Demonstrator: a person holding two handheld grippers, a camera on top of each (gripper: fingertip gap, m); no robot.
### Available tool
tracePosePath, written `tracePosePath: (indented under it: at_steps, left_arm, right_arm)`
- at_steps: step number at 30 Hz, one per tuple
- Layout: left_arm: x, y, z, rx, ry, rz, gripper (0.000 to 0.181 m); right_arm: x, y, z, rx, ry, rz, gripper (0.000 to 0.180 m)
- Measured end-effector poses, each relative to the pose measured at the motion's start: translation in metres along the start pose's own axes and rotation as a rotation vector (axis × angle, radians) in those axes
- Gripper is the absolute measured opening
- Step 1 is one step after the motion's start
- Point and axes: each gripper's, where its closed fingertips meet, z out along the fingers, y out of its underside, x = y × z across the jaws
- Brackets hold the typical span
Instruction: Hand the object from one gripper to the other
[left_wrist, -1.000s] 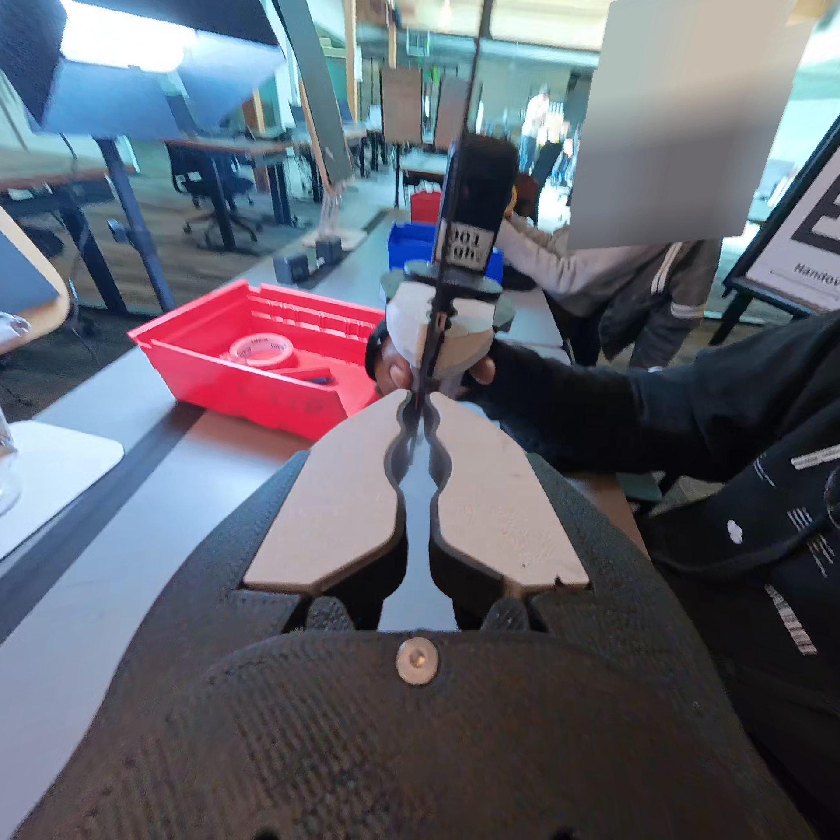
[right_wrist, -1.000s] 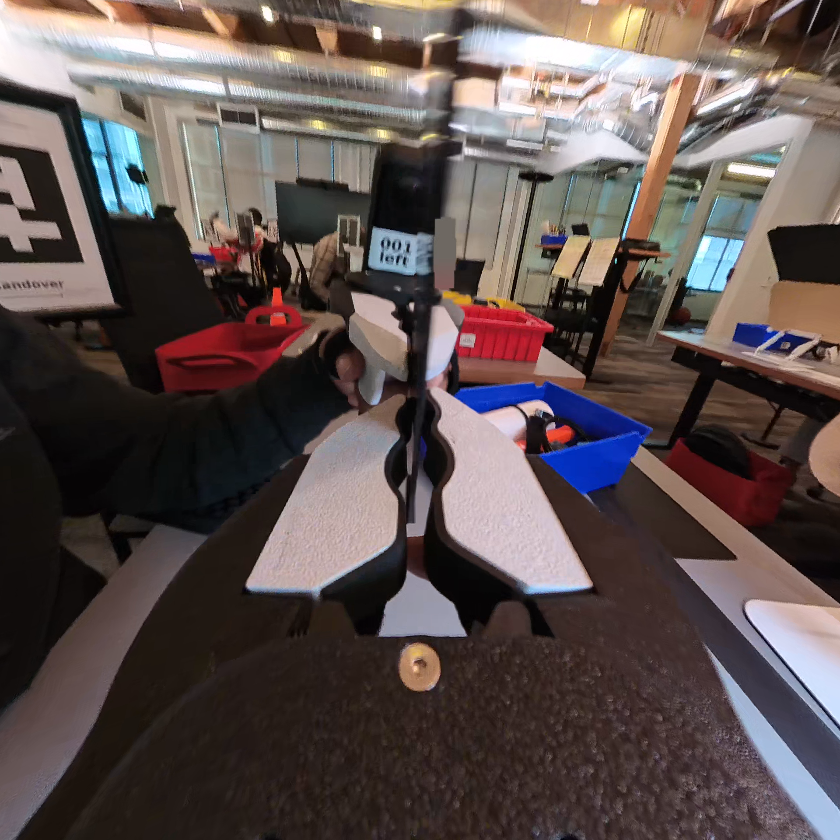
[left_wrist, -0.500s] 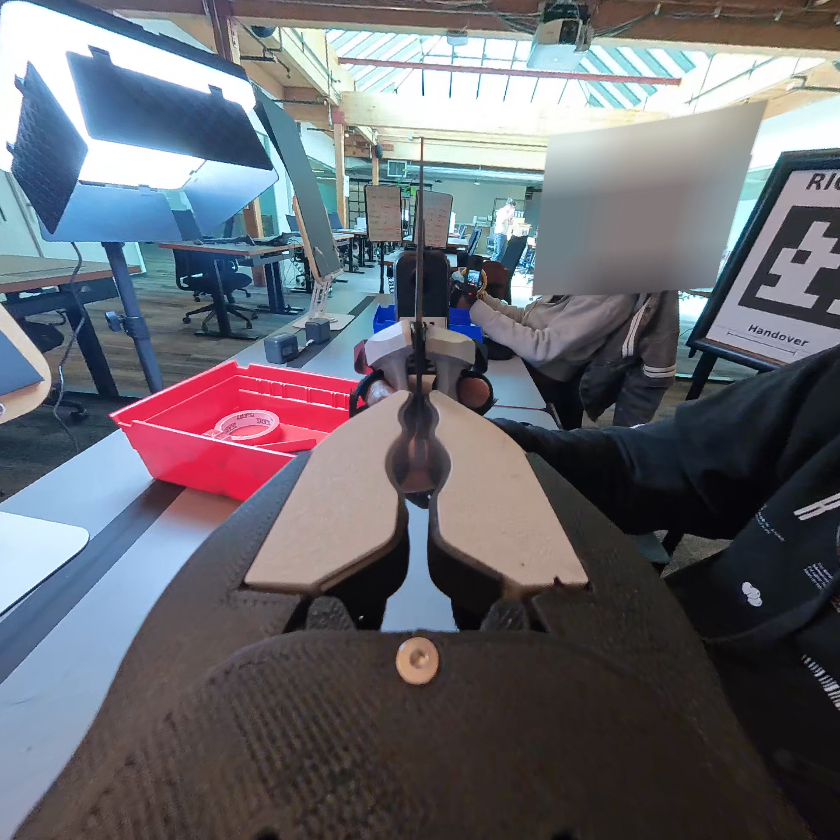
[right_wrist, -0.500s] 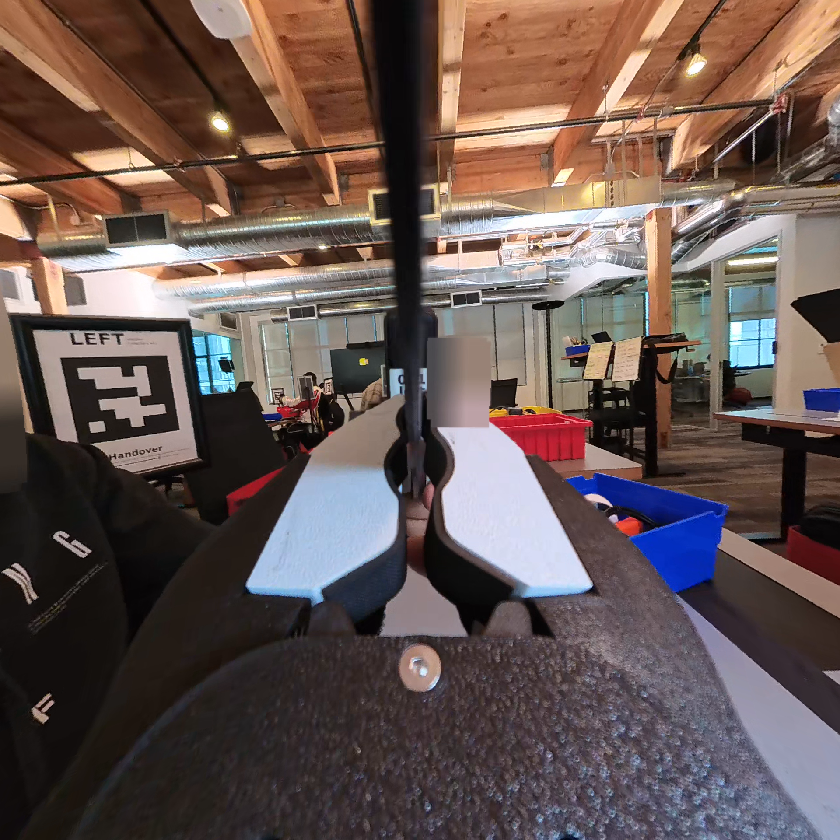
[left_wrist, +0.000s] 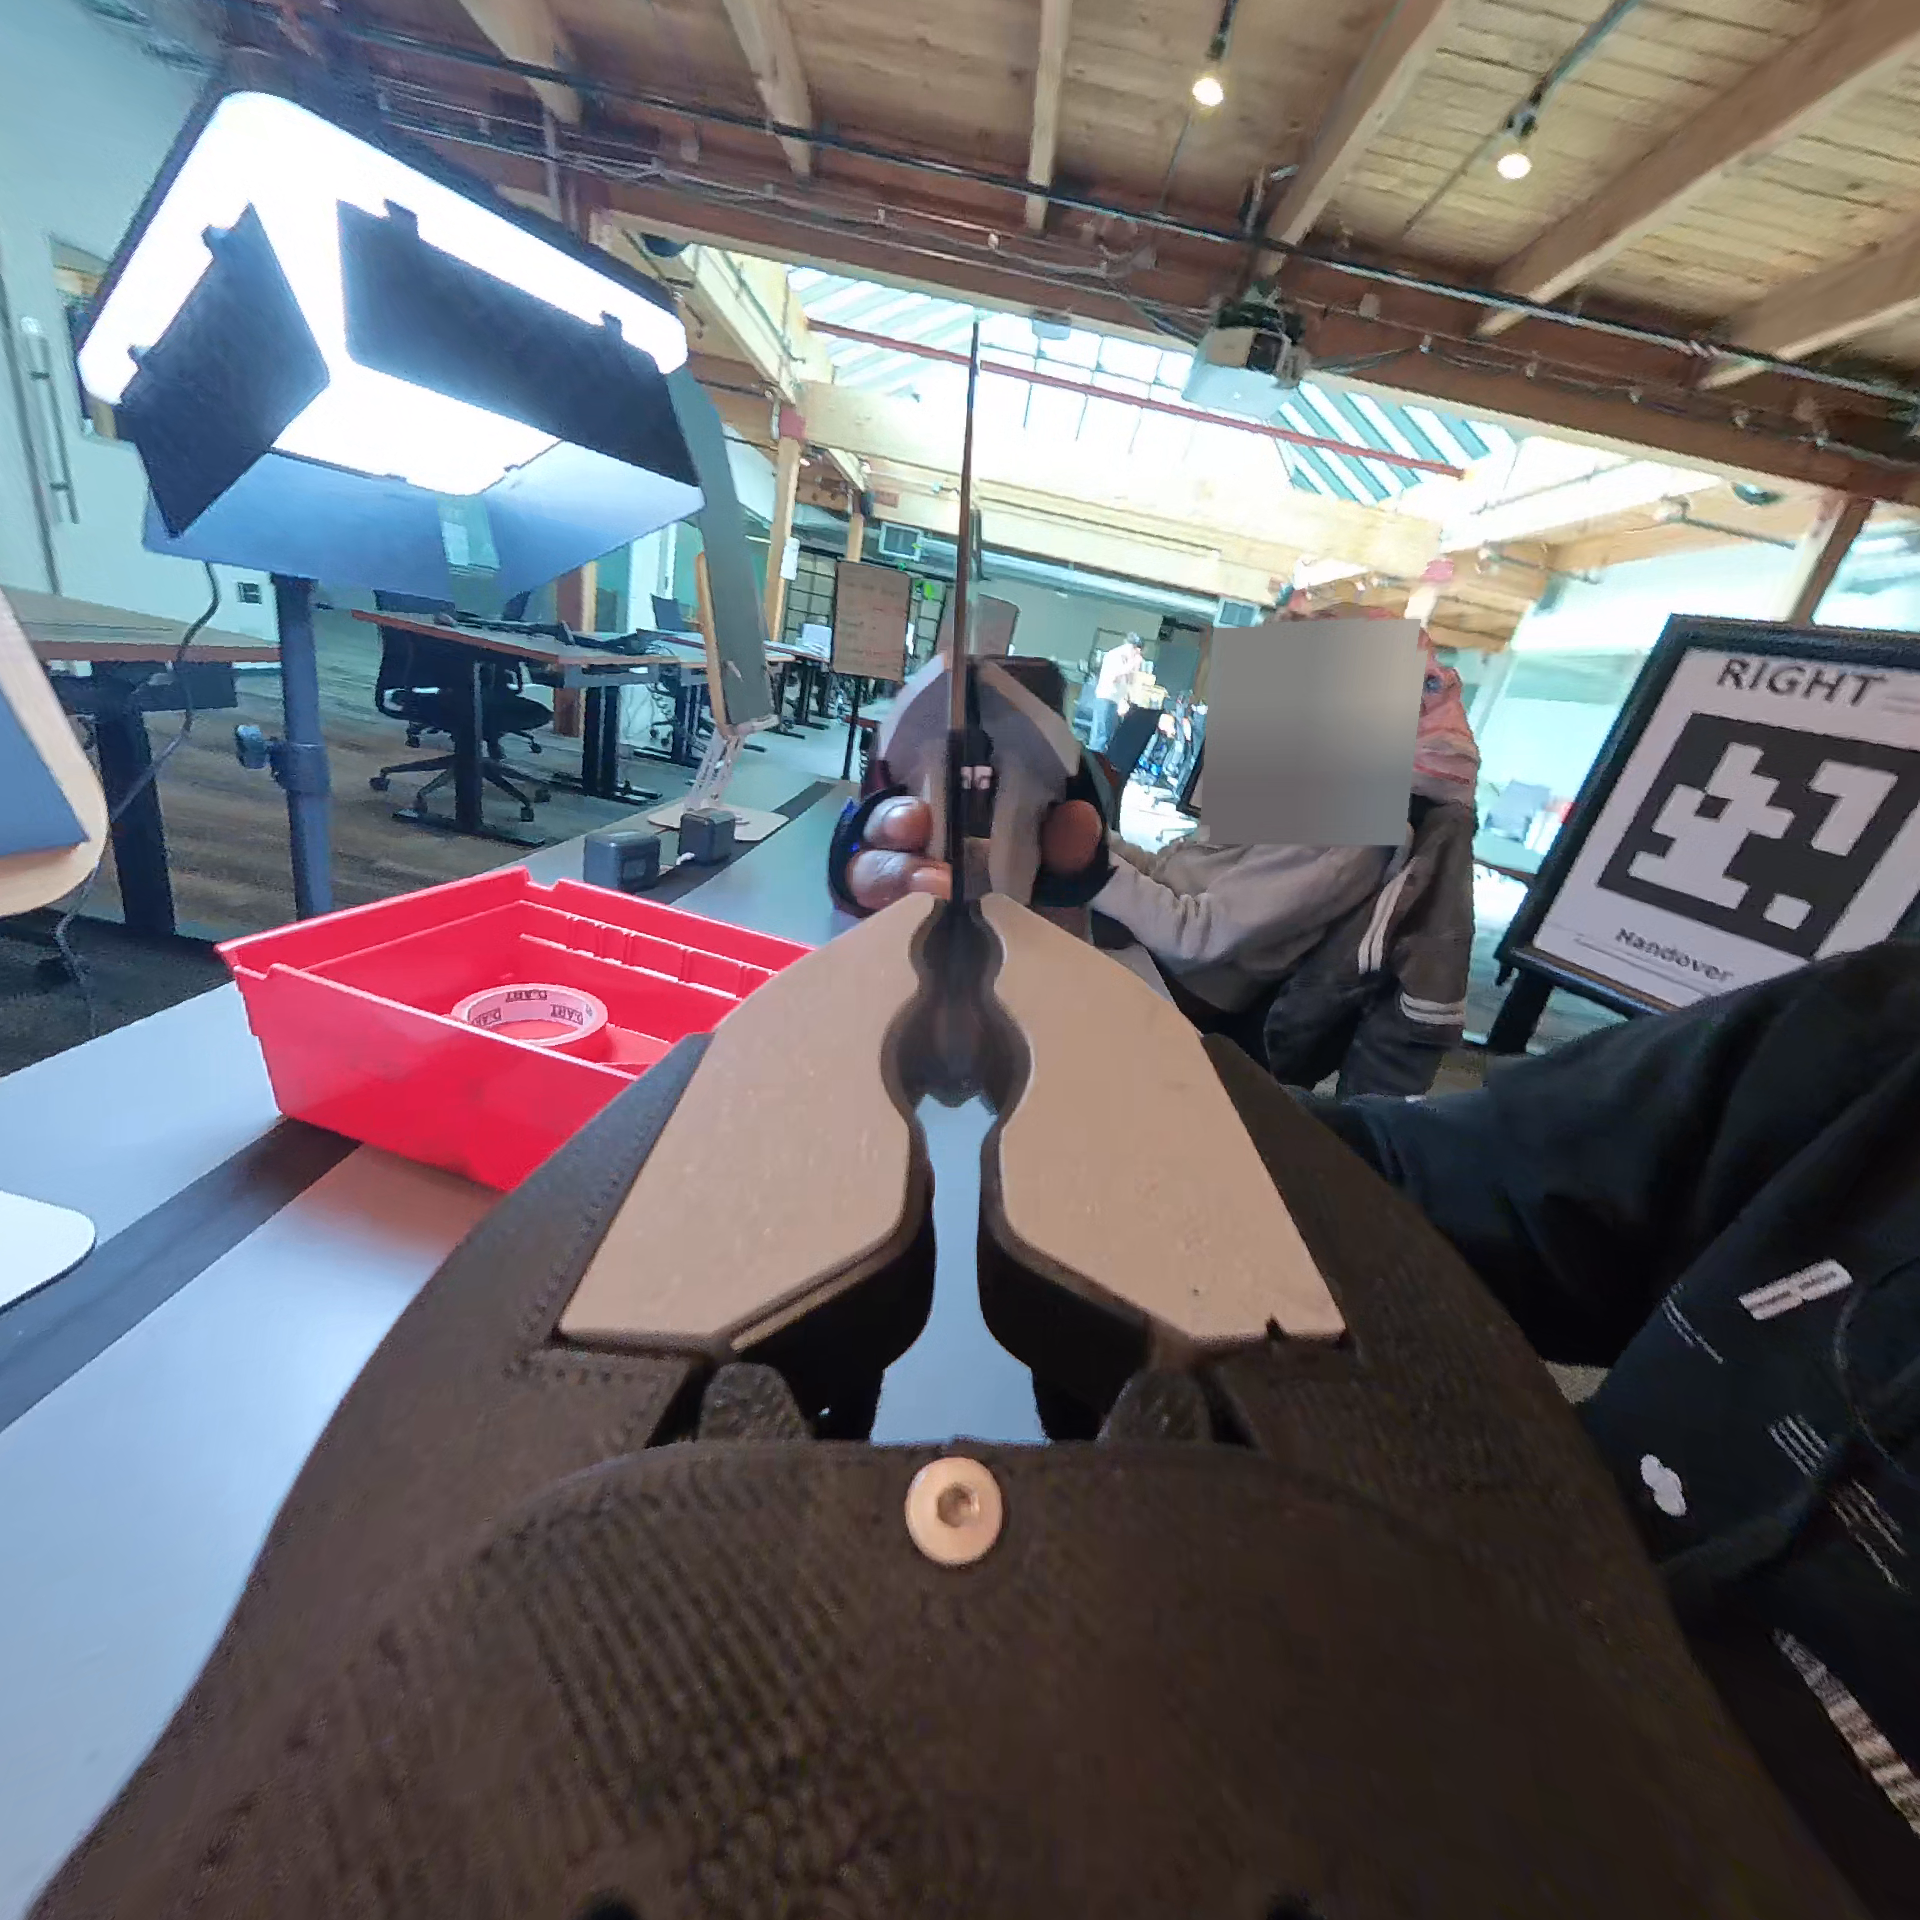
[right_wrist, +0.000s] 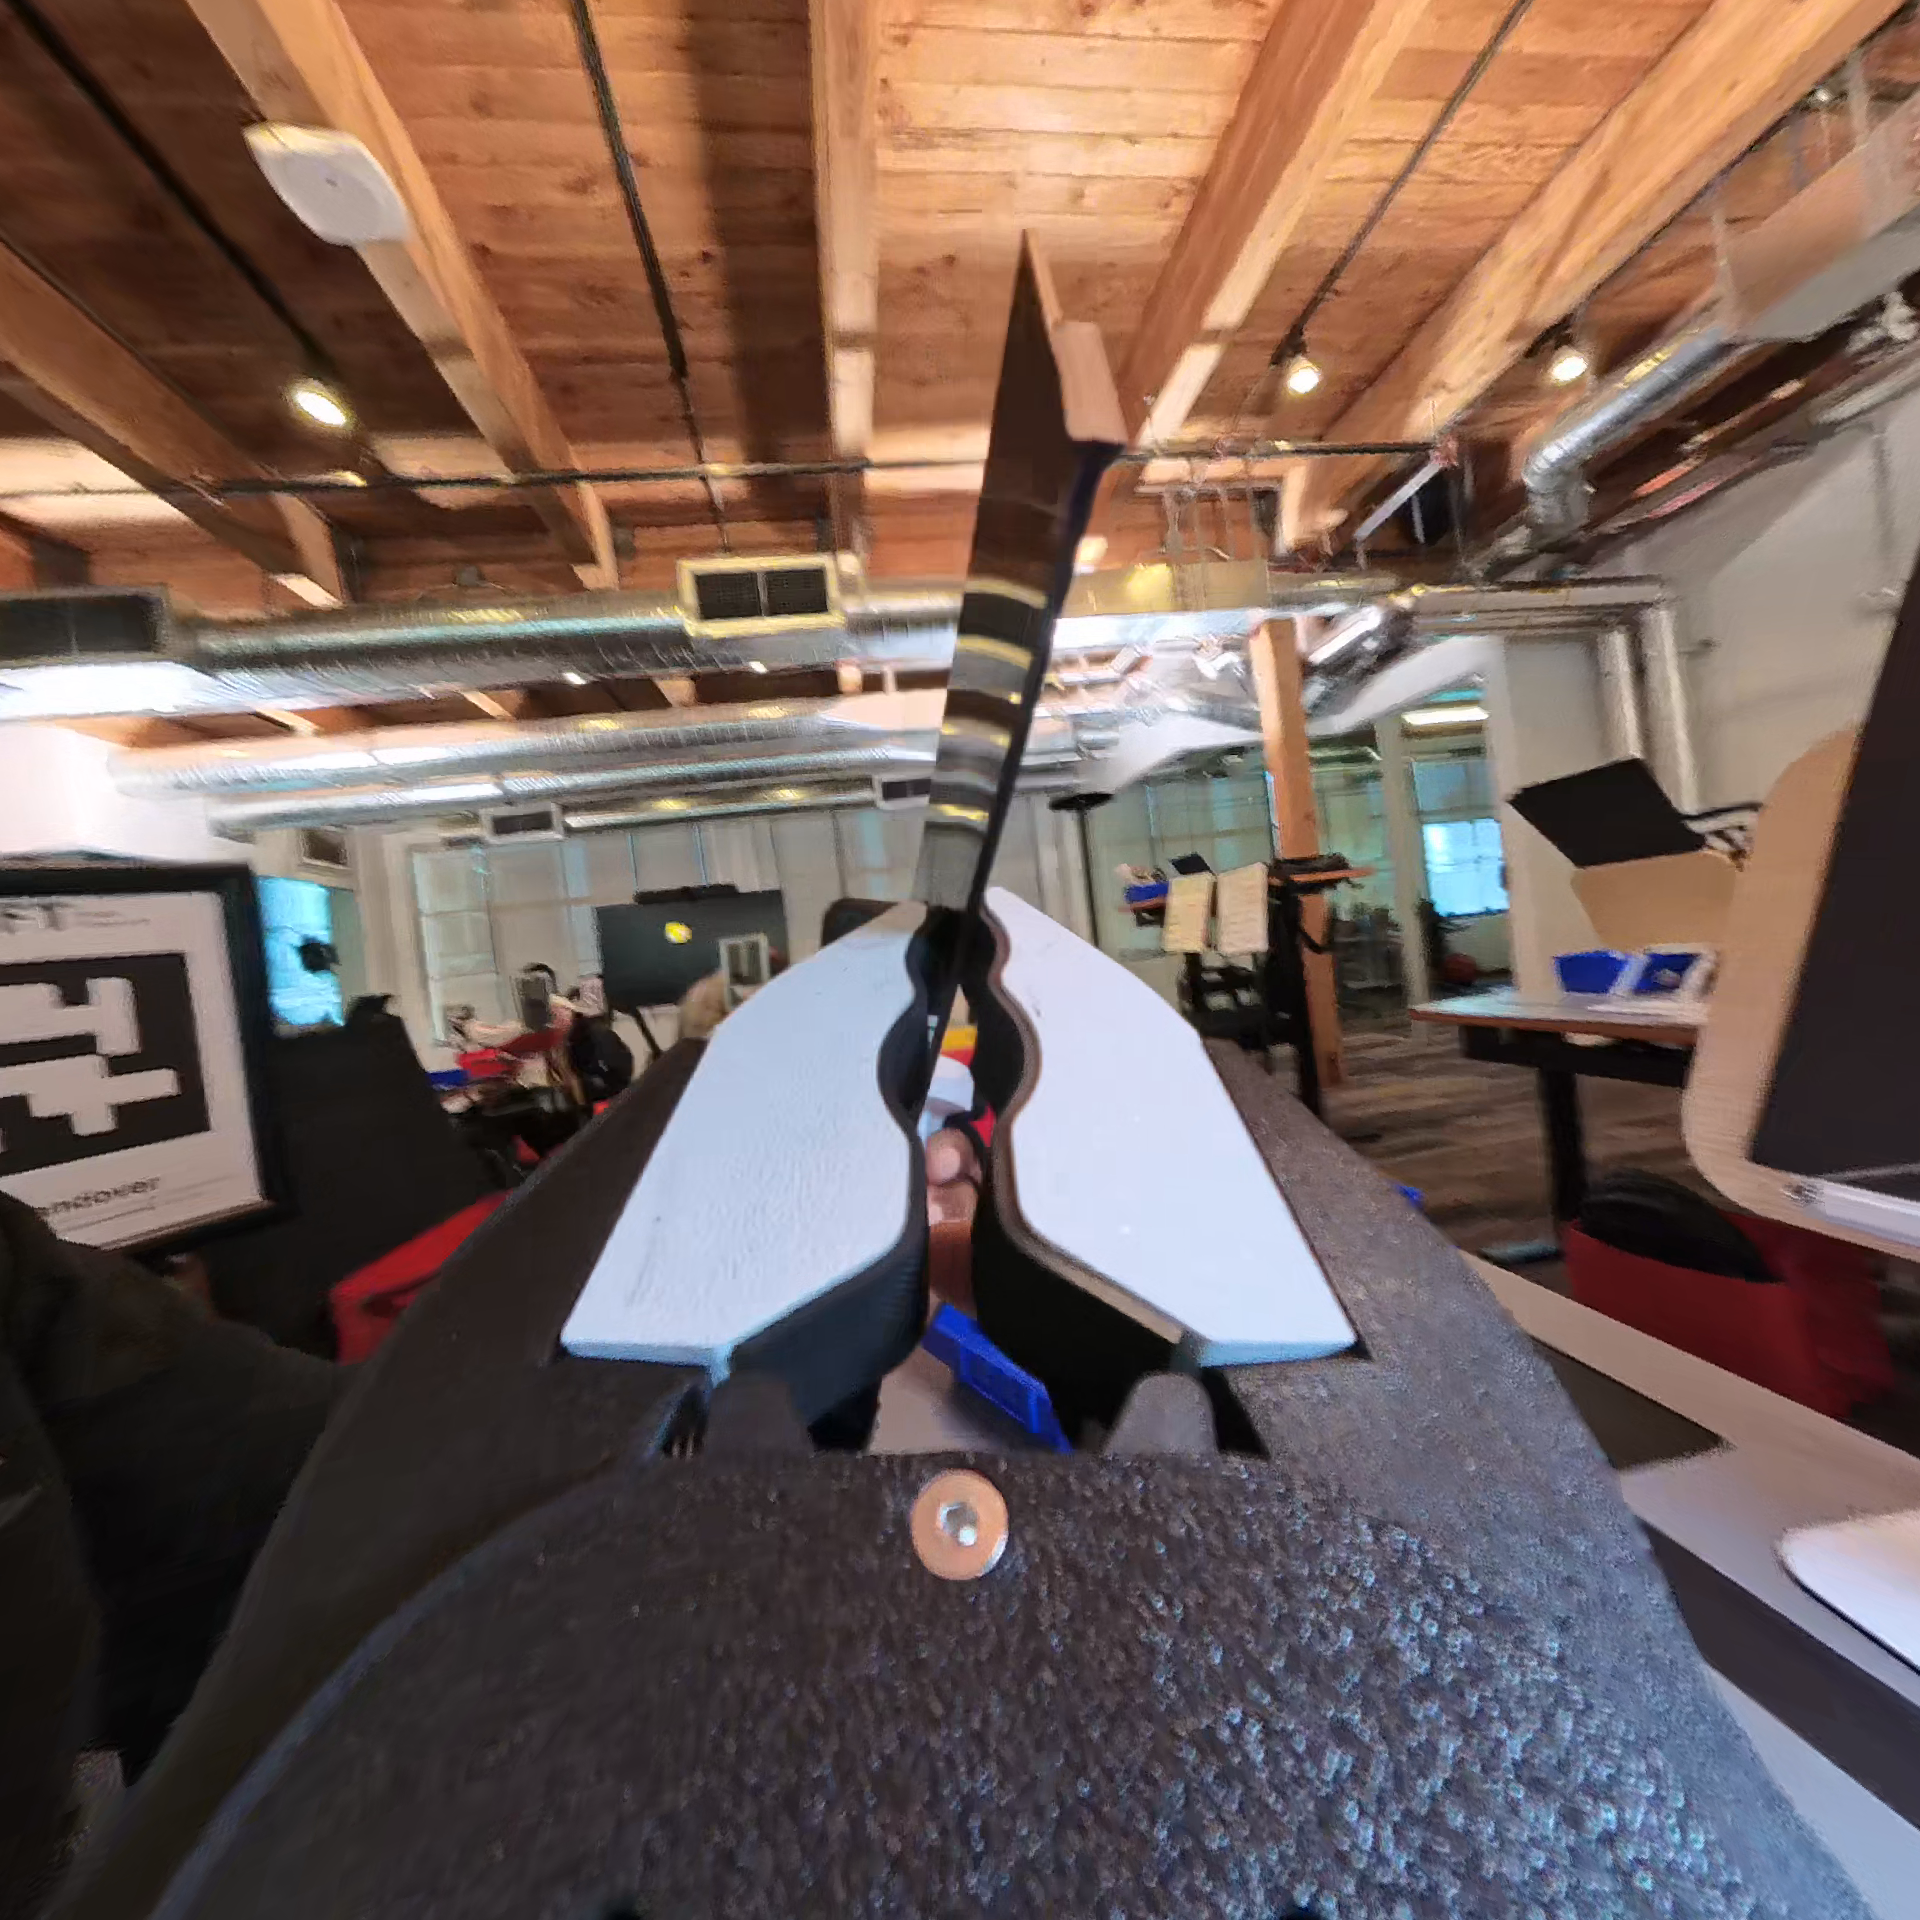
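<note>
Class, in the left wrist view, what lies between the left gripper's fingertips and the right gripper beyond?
Only the thin black sheet, edge-on, spans from the left gripper to the right gripper.

Two grippers (left_wrist: 956, 914) (right_wrist: 961, 925), one thin black sheet (right_wrist: 997, 665), one red bin (left_wrist: 416, 1049), one tape roll (left_wrist: 530, 1013)

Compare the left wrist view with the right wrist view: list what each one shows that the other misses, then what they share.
Only the left wrist view shows the red plastic bin holding a white tape roll, the lit studio light panel, and the other gripper gripped by a hand.

Only the right wrist view shows silver ceiling ducts and the thin black sheet's glossy face.

Both show that thin black sheet pinched between nearly closed fingers: left gripper, right gripper.
</note>
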Motion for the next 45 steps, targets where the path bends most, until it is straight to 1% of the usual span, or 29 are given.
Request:
tracePosePath:
  at_steps: [3,4,5,7,10,14,17,21,23,27,30,33,35,37,42,45]
  left_arm:
    - [-0.017,0.001,-0.002,0.046,-0.068,-0.026,0.004]
    - [-0.023,-0.001,-0.005,0.059,-0.112,-0.013,0.008]
    - [-0.028,-0.005,-0.010,0.073,-0.146,0.001,0.017]
    - [-0.034,-0.014,-0.022,0.090,-0.194,0.017,0.020]
    - [-0.039,-0.029,-0.040,0.103,-0.261,0.065,0.021]
    - [-0.043,-0.041,-0.055,0.109,-0.329,0.111,0.025]
    - [-0.046,-0.041,-0.057,0.096,-0.354,0.129,0.028]
    - [-0.050,-0.029,-0.050,0.039,-0.367,0.139,0.029]
    - [-0.053,-0.022,-0.046,0.001,-0.381,0.155,0.029]
    - [-0.051,-0.009,-0.032,-0.047,-0.378,0.161,0.031]
    - [-0.044,-0.002,-0.017,-0.037,-0.329,0.100,0.031]
    - [-0.041,0.007,-0.006,-0.048,-0.306,0.065,0.033]
    - [-0.039,0.010,0.000,-0.025,-0.290,0.011,0.033]
    - [-0.037,0.012,0.007,0.026,-0.250,-0.097,0.034]
    - [-0.041,0.022,0.018,0.168,-0.150,-0.439,0.034]
    - [-0.043,0.032,0.025,0.183,-0.124,-0.546,0.034]
  right_arm:
    - [0.005,0.002,0.001,-0.094,0.051,-0.057,0.002]
    - [0.007,0.000,-0.001,-0.110,0.078,-0.076,0.002]
    - [0.010,-0.003,-0.003,-0.138,0.102,-0.086,0.002]
    - [0.020,-0.007,-0.012,-0.244,0.173,-0.123,0.002]
    - [0.044,-0.018,-0.038,-0.383,0.348,-0.215,0.002]
    - [0.078,-0.038,-0.081,-0.473,0.571,-0.333,0.002]
    - [0.096,-0.045,-0.106,-0.515,0.668,-0.389,0.002]
    - [0.114,-0.040,-0.130,-0.577,0.762,-0.484,0.002]
    - [0.123,-0.039,-0.138,-0.639,0.832,-0.628,0.002]
    - [0.130,-0.043,-0.137,-0.735,0.953,-1.079,0.002]
    - [0.125,-0.038,-0.125,-0.744,0.960,-1.390,0.001]
    - [0.117,-0.028,-0.113,-0.708,0.925,-1.628,0.002]
    - [0.109,-0.020,-0.104,-0.660,0.884,-1.754,0.002]
    - [0.103,-0.007,-0.094,-0.639,0.837,-1.820,0.002]
    - [0.092,0.027,-0.072,-0.628,0.715,-1.904,0.002]
    - [0.084,0.047,-0.059,-0.634,0.634,-1.942,0.002]
